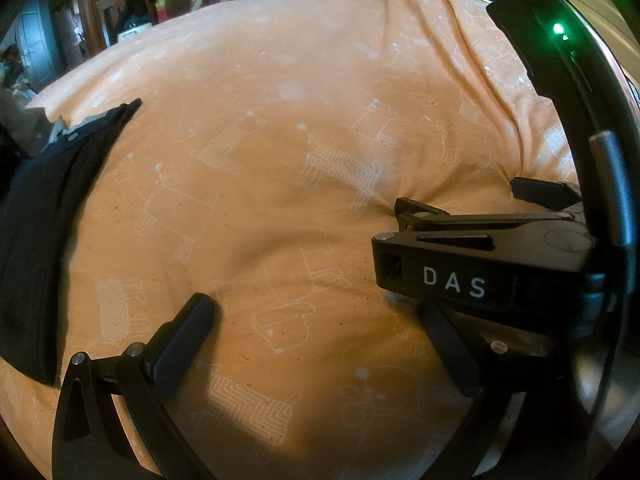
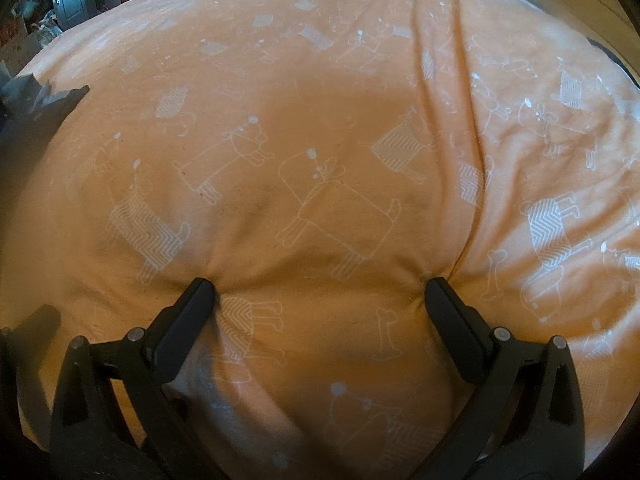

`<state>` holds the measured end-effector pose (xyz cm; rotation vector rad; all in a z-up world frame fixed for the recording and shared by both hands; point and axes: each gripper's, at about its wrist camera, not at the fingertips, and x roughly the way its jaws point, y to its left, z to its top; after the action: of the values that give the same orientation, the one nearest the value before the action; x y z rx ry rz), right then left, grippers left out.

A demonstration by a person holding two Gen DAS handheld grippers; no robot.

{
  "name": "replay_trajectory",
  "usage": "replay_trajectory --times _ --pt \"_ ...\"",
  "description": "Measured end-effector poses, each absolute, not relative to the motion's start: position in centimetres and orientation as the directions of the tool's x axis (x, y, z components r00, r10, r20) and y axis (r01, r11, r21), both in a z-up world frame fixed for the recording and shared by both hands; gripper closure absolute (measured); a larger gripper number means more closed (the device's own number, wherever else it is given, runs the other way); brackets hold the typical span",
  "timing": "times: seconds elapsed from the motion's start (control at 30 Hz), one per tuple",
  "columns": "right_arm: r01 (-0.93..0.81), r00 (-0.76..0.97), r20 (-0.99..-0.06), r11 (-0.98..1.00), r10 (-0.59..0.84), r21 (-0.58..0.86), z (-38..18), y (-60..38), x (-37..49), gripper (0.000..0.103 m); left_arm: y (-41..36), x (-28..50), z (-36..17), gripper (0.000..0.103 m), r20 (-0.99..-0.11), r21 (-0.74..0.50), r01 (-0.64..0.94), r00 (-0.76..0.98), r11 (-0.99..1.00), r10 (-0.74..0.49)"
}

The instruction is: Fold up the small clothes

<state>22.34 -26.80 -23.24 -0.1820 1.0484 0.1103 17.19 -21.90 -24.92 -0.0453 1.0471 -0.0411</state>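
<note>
Both grippers are held open and empty, tips pressed into the orange duvet (image 2: 320, 100): the right gripper (image 2: 320, 294) dents it plainly, and the left gripper (image 1: 316, 312) is partly hidden behind the other tool. Neither is judged to have reached the task's thing. A black garment (image 1: 44, 216) lies well to the left, already flat. Its long axis runs from near left to far centre, tapering away.
</note>
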Motion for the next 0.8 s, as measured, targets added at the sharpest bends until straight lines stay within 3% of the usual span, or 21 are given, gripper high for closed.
replay_trajectory --times 0.8 --pt "-0.204 0.488 -0.873 0.974 0.015 -0.098 -23.25 -27.08 22.12 0.000 -21.77 17.15 -24.78 0.000 -0.864 -0.057 0.010 0.500 0.998 -0.055"
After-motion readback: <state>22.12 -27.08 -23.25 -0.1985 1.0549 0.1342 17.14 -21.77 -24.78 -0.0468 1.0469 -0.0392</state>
